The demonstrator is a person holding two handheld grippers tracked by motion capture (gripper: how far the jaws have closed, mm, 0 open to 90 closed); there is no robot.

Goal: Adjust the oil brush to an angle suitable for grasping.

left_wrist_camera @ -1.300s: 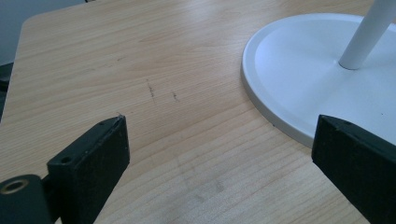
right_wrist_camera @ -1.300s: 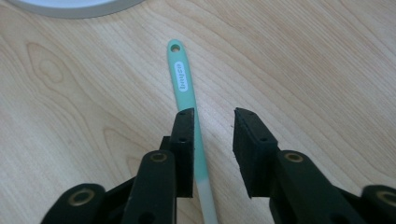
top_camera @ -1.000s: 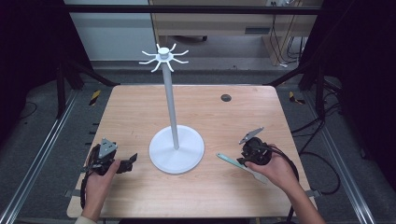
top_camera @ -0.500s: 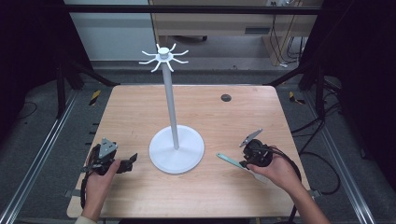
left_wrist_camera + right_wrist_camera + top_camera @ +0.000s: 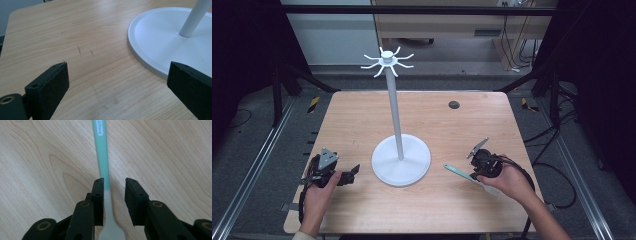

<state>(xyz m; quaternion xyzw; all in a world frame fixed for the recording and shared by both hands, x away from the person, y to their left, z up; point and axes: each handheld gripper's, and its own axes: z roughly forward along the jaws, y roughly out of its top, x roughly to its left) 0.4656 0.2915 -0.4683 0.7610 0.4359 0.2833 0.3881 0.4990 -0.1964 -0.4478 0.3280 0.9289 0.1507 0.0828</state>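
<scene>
A teal spatula (image 5: 458,171) with a pale blade end lies flat on the wooden table (image 5: 362,120), right of the white hook stand (image 5: 401,162). My right gripper (image 5: 477,175) points down over it. In the right gripper view the handle (image 5: 102,157) runs between the jaws of this gripper (image 5: 115,187), against the left jaw, with a gap to the right one. These jaws have just been closing, and the pads do not clamp the handle. My left gripper (image 5: 353,171) rests left of the stand's base (image 5: 155,37), and this gripper (image 5: 117,75) is wide open with nothing between its jaws.
The stand's thin pole (image 5: 394,115) rises to a ring of hooks (image 5: 387,60) above the table's middle. A small dark round hole (image 5: 454,105) sits at the back right. Metal rails (image 5: 257,165) flank the table, and cables (image 5: 562,180) trail on the right.
</scene>
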